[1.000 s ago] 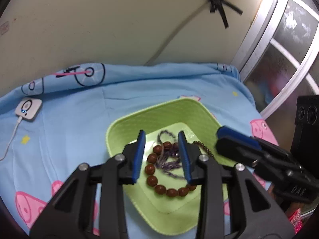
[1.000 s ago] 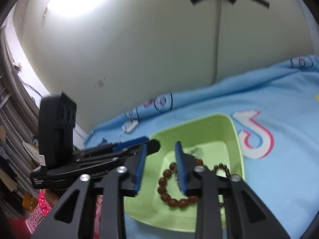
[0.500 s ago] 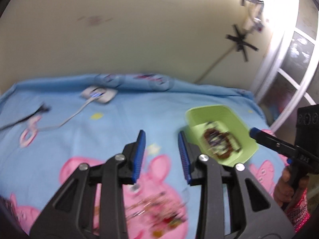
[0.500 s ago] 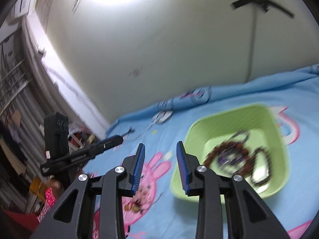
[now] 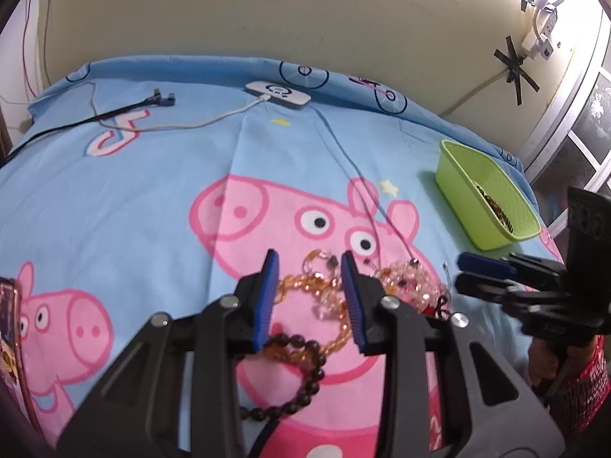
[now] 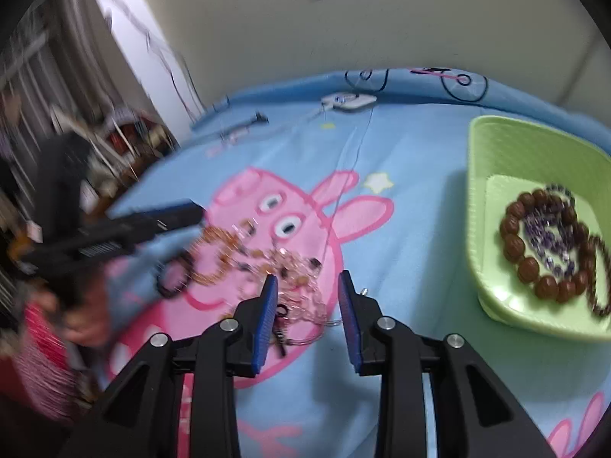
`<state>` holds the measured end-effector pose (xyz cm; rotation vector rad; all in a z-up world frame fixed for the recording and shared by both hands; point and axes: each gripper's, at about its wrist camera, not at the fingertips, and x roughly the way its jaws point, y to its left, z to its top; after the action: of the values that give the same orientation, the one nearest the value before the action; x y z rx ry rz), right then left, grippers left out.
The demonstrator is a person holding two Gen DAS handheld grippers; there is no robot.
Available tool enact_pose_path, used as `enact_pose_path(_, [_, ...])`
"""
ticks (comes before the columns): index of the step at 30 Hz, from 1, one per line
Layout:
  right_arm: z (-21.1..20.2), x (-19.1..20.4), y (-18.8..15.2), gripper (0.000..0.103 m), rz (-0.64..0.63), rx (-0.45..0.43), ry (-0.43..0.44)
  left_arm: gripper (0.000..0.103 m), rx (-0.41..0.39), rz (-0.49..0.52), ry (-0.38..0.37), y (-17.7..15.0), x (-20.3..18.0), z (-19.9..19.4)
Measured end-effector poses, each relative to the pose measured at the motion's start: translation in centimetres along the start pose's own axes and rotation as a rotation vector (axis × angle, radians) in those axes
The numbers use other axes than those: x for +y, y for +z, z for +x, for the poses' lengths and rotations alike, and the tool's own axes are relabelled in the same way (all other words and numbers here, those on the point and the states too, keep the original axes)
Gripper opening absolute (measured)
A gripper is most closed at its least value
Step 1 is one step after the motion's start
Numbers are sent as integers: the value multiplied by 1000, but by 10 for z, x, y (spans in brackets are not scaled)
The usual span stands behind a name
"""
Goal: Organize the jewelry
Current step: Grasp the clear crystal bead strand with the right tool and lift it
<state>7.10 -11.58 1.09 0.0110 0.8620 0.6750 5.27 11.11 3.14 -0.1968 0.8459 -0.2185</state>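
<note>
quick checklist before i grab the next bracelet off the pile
1. Left tool free, nothing between its fingers: ok, open over the amber bracelet.
2. Right tool free: ok, open over the pink beads.
3. Target lies apart from the rest: not ok, amber, pink and the dark bracelet overlap in one pile.
4. Tray has room: ok, only brown and purple beads at one end.
5. The two tools clear of each other: ok, apart in the left view.
6. Thin cord free of the pile: cannot tell.
</note>
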Motion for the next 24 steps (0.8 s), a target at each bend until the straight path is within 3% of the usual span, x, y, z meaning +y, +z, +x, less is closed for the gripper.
enact_pose_path(2, [18,5,-2,2,-43,54,-38,31,-2,0,-5,-1,1,-1])
enact_pose_path(6, [20,8,3,0,-51,34,-44,31,-11,1,-9,-3,2,-4])
enact_pose_path(12, [-37,15,33,0,8,-108,51,33,-65,27,-44,4,-7,-21])
enact_pose_path(16, [-72,27,53,0,-1,-193,65,53,-118,72,-89,9,-25,-33])
enact_pose_path(24, [-126,49,78,0,-29,-351,67,54,-168,240,-169,10,-74,-38])
